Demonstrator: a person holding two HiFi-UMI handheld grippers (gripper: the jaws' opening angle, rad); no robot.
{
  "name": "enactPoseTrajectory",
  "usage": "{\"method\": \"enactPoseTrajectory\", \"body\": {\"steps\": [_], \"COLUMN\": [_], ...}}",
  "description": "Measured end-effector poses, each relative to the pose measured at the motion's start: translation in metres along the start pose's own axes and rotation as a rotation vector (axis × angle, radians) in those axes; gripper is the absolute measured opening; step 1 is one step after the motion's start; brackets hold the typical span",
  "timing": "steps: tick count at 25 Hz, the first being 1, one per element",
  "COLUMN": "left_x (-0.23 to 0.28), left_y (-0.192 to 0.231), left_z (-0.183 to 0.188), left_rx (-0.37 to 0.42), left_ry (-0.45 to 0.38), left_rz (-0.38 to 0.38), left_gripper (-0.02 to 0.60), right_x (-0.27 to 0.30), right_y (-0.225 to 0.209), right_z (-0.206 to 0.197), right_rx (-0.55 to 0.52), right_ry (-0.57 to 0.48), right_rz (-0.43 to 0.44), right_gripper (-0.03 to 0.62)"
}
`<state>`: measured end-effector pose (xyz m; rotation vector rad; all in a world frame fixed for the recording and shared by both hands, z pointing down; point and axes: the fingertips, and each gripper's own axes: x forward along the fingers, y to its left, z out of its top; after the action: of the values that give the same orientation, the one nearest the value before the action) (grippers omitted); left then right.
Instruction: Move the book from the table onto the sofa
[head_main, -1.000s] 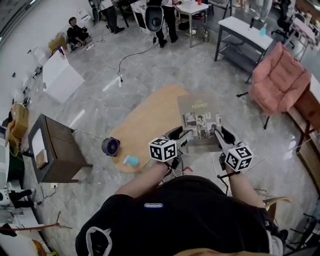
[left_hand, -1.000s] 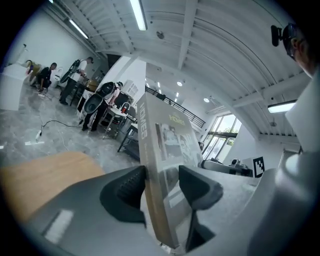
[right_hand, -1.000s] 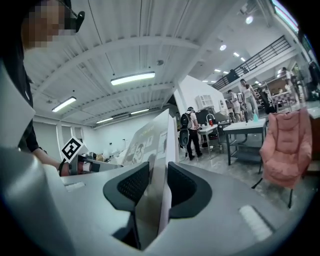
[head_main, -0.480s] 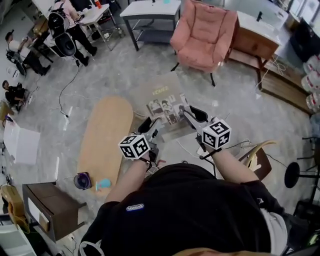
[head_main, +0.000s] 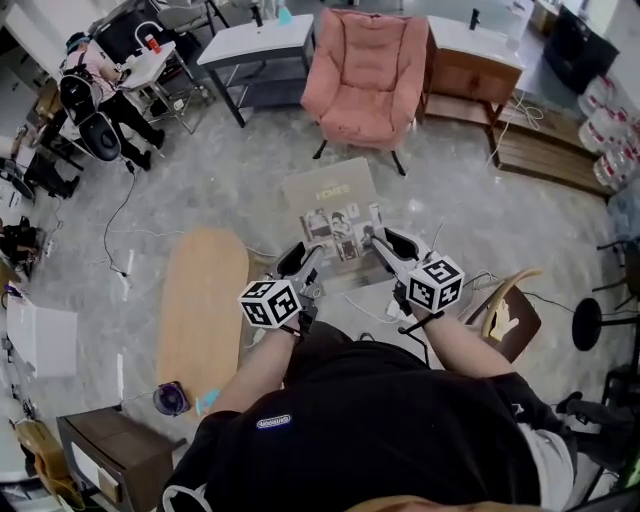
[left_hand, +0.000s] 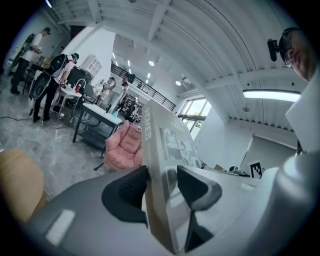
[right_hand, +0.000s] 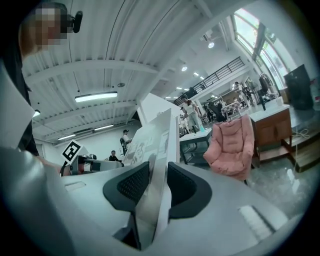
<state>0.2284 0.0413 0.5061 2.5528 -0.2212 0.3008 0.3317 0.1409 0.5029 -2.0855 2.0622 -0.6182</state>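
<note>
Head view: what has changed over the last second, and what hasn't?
The book was carried off the wooden table, now to the left, and swung to face the pink sofa, now straight ahead. Nothing was taken or let go: the left claw and right claw stay shut on the book's two sides.

Book (head_main: 333, 200) gripped by left tool (head_main: 303, 258), right tool (head_main: 386, 246)

Book (head_main: 335, 200) between left tongs (head_main: 303, 258) and right tongs (head_main: 388, 247), sofa (head_main: 365, 70) beyond it, table (head_main: 200, 310) to its left.
</note>
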Motion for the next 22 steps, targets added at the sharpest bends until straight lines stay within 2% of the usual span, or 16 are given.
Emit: {"method": "enactPoseTrajectory", "body": {"steps": [5, 9, 15, 18, 22], "left_x": [0.013, 0.031, 0.063, 0.069, 0.078], "left_y": [0.014, 0.034, 0.088, 0.117, 0.144], "left_z": [-0.006, 0.004, 0.084, 0.098, 0.123], "left_rx": [-0.003, -0.014, 0.007, -0.015, 0.0], "left_ry": [-0.008, -0.011, -0.022, -0.018, -0.006], "left_rz": [-0.043, -0.085, -0.138, -0.157, -0.185], "left_gripper": [0.193, 0.193, 0.193, 0.193, 0.193], "right_x": [0.009, 0.03, 0.109, 0.14, 0.172], "right_y": [-0.01, -0.019, -0.028, -0.027, -0.027], "right_z": [-0.005, 0.003, 0.057, 0.063, 0.074], "right_rx": [-0.018, -0.046, -0.072, -0.075, -0.067], "right_ry": [-0.012, -0.012, -0.028, -0.025, -0.043], "right_rz": [-0.04, -0.076, -0.106, -0.126, -0.153], "right_gripper": [0.129, 0.129, 0.127, 0.128, 0.127]}}
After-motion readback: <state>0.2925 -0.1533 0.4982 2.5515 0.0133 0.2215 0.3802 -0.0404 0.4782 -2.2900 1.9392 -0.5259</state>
